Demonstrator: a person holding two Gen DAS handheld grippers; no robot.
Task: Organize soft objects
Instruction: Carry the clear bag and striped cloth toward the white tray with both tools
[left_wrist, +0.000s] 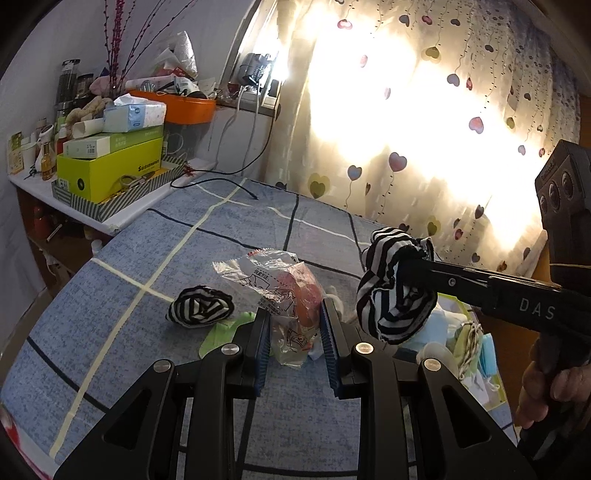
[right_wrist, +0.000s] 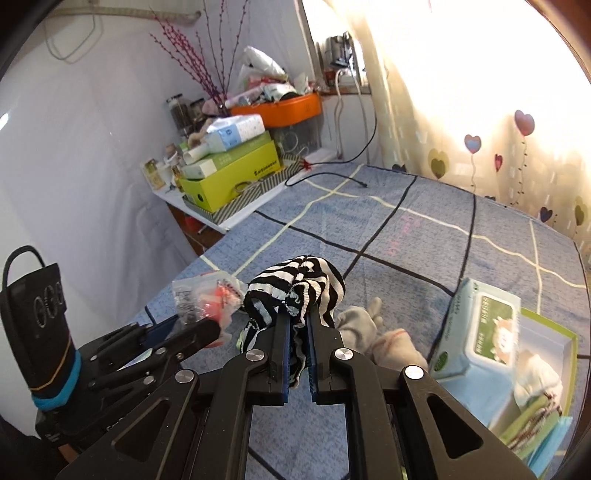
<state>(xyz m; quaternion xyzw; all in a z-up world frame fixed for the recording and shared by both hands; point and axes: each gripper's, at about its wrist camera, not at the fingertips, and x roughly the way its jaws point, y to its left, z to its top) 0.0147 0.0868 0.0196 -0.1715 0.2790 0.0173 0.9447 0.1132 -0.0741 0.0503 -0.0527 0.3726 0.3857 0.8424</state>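
My left gripper (left_wrist: 295, 314) is shut on a clear plastic packet (left_wrist: 275, 288) with something orange-red inside, held above the blue checked bed. The packet also shows in the right wrist view (right_wrist: 205, 302). My right gripper (right_wrist: 298, 317) is shut on a black-and-white striped sock (right_wrist: 295, 286), lifted off the bed; it shows in the left wrist view (left_wrist: 395, 291) too. A second striped sock (left_wrist: 199, 306) lies rolled on the bed left of the packet. A grey sock (right_wrist: 365, 321) lies on the bed beyond my right gripper.
A green box (right_wrist: 543, 373) with a wet-wipes pack (right_wrist: 480, 328) and small soft items sits at the right. A cluttered white shelf (left_wrist: 110, 206) with yellow-green boxes stands at the far left. A black cable (left_wrist: 221, 181) lies on the bed. A heart-patterned curtain (left_wrist: 424, 129) hangs behind.
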